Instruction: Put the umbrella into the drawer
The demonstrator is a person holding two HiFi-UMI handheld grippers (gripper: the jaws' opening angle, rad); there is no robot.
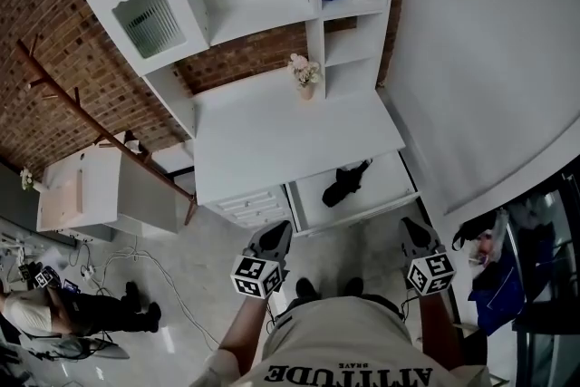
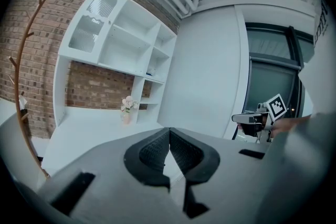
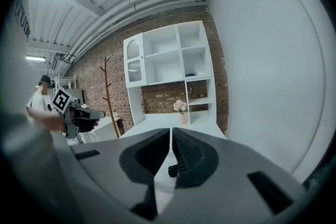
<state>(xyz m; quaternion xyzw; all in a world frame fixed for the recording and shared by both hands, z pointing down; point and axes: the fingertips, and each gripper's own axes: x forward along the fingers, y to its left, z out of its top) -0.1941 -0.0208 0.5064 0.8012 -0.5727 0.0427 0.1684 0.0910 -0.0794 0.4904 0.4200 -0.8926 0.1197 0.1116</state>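
Left gripper [image 1: 276,233]: your jaws are closed tip to tip, nothing between them. Right gripper [image 1: 413,231]: jaws drawn together too, empty. You hold both close to your body, short of the white desk [image 1: 272,131]. Black umbrella [image 1: 343,184] lies inside the open drawer [image 1: 305,213] under the desk's right side, apart from both grippers.

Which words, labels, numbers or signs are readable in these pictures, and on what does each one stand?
"ATTITUDE": on the shirt, upside down in the head view.
Small word beside it on the shirt: perhaps "BRAVE", too small to be sure.
Left cube and right cube: square markers only, no letters.
Print at the edge of both gripper views: too blurred to read.
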